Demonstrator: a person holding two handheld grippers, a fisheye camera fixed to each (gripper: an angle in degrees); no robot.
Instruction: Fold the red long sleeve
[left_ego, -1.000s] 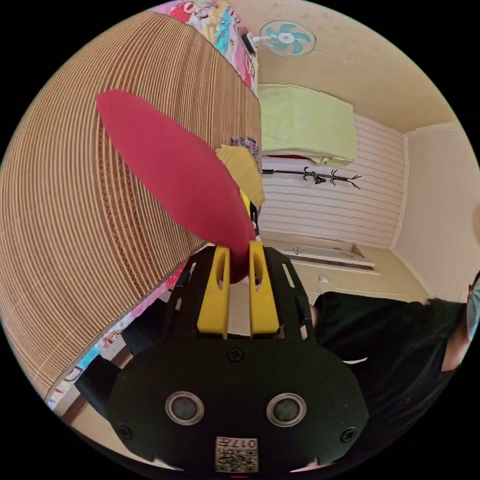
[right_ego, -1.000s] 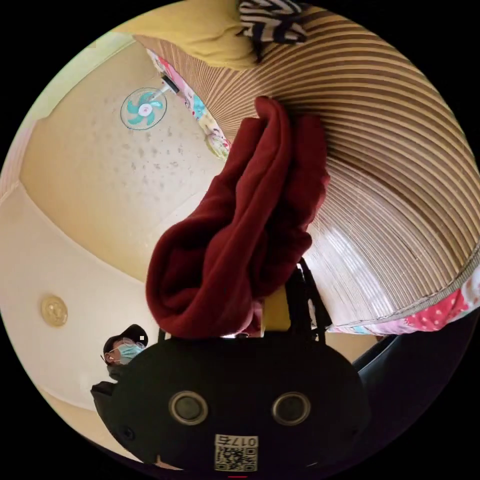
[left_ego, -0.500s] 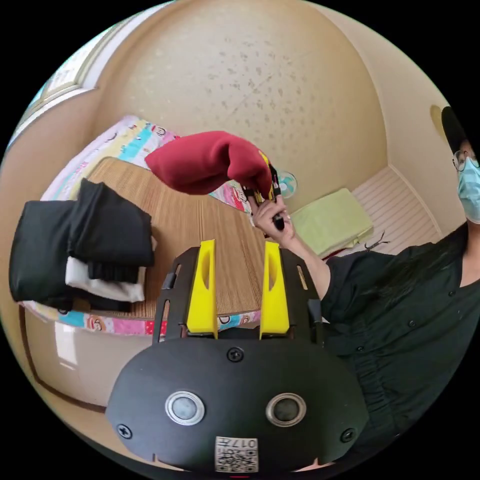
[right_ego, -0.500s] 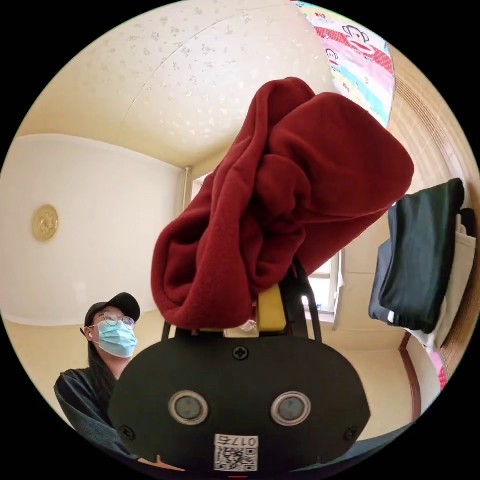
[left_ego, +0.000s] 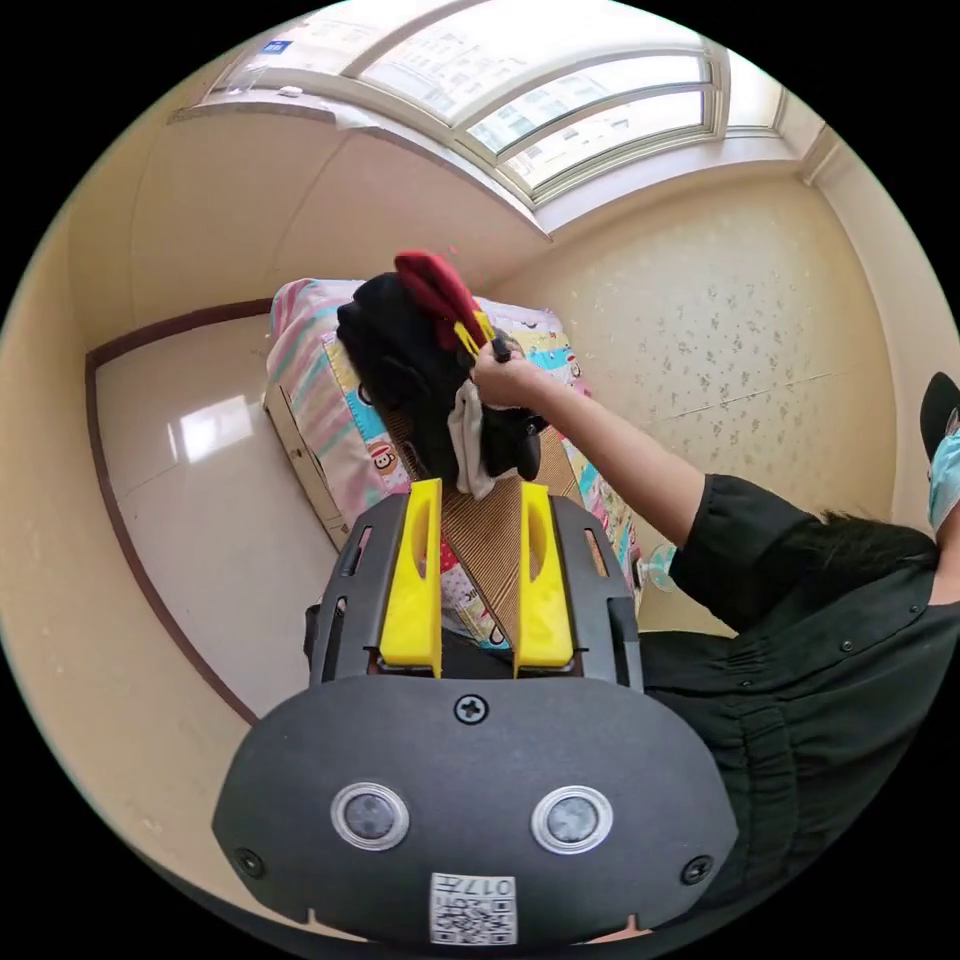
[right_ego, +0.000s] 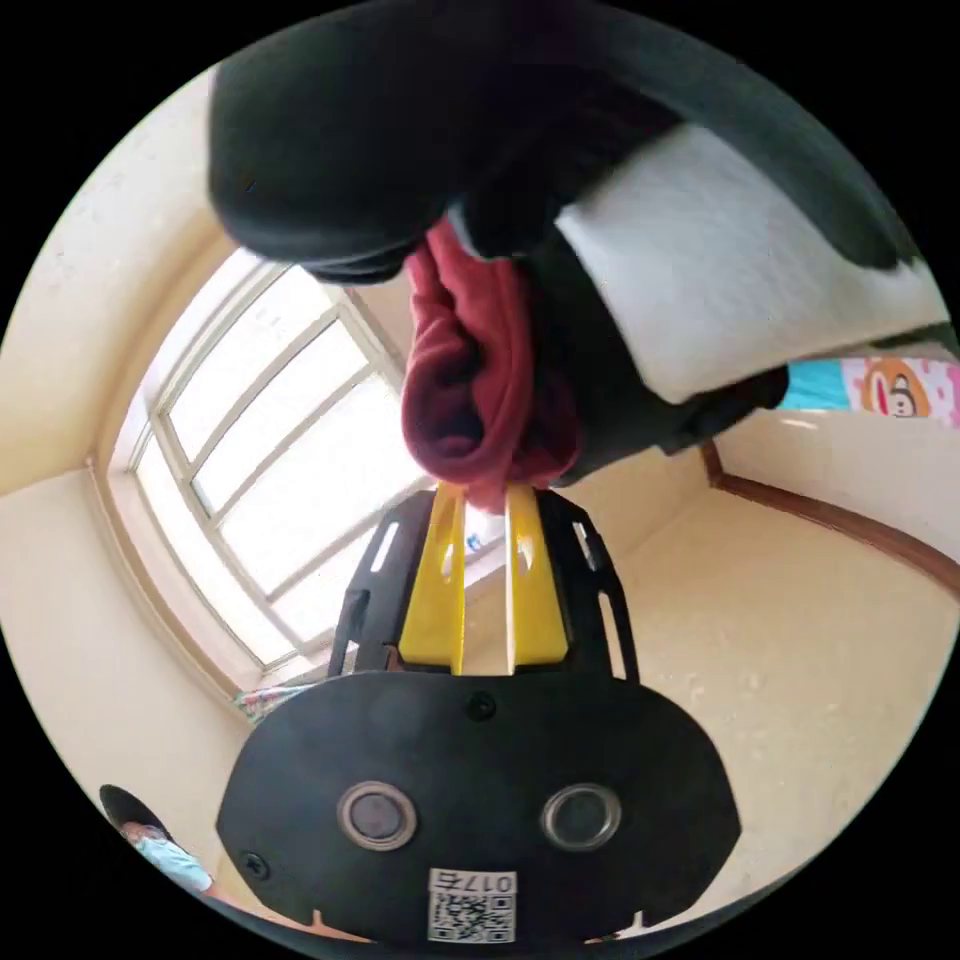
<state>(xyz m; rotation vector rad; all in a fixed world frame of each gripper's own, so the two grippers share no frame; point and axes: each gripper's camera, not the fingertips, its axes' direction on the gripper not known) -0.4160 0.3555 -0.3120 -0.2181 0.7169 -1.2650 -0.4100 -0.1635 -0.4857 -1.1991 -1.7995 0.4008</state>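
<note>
Bed (left_ego: 318, 400): patterned cartoon cover, ribbed woven mat (left_ego: 492, 530) on top; glossy floor (left_ego: 215, 500) beside it.
Stack of folded clothes (left_ego: 415, 385): black and white fabric, piled on the bed's mat.
Person's arm (left_ego: 610, 450): outstretched from a black sleeve, hand (left_ego: 505, 380) gripping the right gripper (left_ego: 470, 335) at the stack.
Red long sleeve (right_ego: 480, 400): soft fleecy bundle, pressed against the stack, pinched between the right gripper's yellow jaws.
Left gripper (left_ego: 478, 500): jaws spread, nothing between them, held back from the bed.
</note>
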